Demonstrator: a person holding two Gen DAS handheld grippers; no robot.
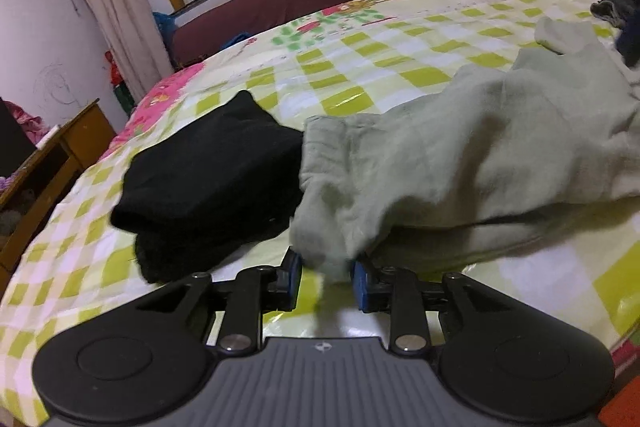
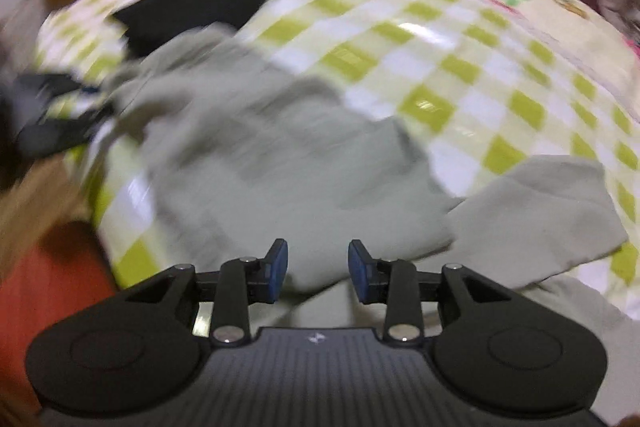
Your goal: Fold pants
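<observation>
pants: grey-green pants (image 1: 460, 155) lie crumpled on the checked bedspread (image 1: 360, 67), unfolded, one end bunched and lifted at the near edge
left gripper: left gripper (image 1: 326, 277) has its blue pads on either side of a bunched wad of the fabric at the near end; looks like it is pinching that wad, gap only as wide as the cloth
right gripper: right gripper (image 2: 318, 269) has jaws spread, nothing between the pads; cloth lies right under and just past the tips
long axis: in the left wrist view the pants run from the pinched end at near centre out to the far right; a second flap (image 2: 536, 211) splays off to the right in the right wrist view
nearer hand: left already has the cloth; right is over the main body, not gripping
black stack: folded black garment (image 1: 208, 179) sits touching the left side of the pants' bunched end
blur: right wrist view is heavily smeared, so seams and waistband cannot be told apart
next, my guess: right needs to close on the free end so both can pull the axis straight; risk is dragging the black stack along
</observation>
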